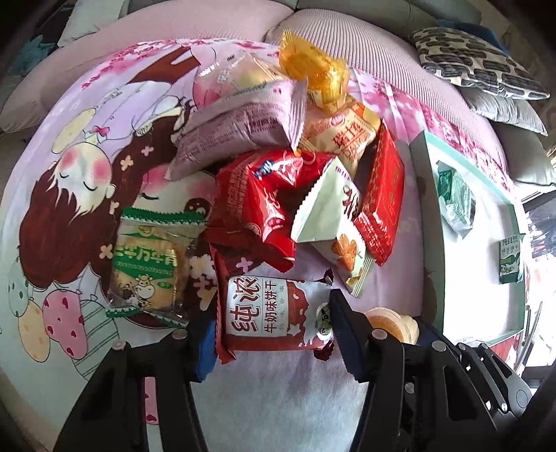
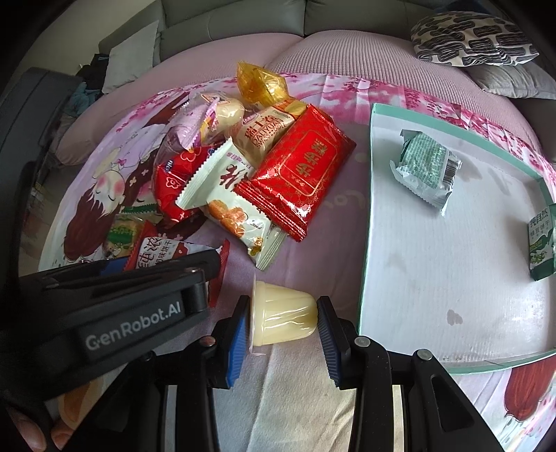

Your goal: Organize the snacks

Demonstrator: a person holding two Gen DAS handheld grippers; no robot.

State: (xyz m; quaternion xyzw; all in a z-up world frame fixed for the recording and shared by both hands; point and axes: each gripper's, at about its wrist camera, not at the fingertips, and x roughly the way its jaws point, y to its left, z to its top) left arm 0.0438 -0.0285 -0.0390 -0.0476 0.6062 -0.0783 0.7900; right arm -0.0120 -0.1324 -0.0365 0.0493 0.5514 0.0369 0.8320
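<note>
Both grippers wide: L (image 1: 271,323) round milk-biscuit pack (image 1: 274,313), R (image 2: 283,321) round jelly cup (image 2: 283,314) (on its side).

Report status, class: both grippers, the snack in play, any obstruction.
Left gripper straddles milk biscuit pack, jaws open. Right gripper brackets jelly cup, closure unclear. Tray path unobstructed.

Grey sofa (image 2: 226,24) behind — patterned cushion (image 2: 472,38), daylight.
</note>
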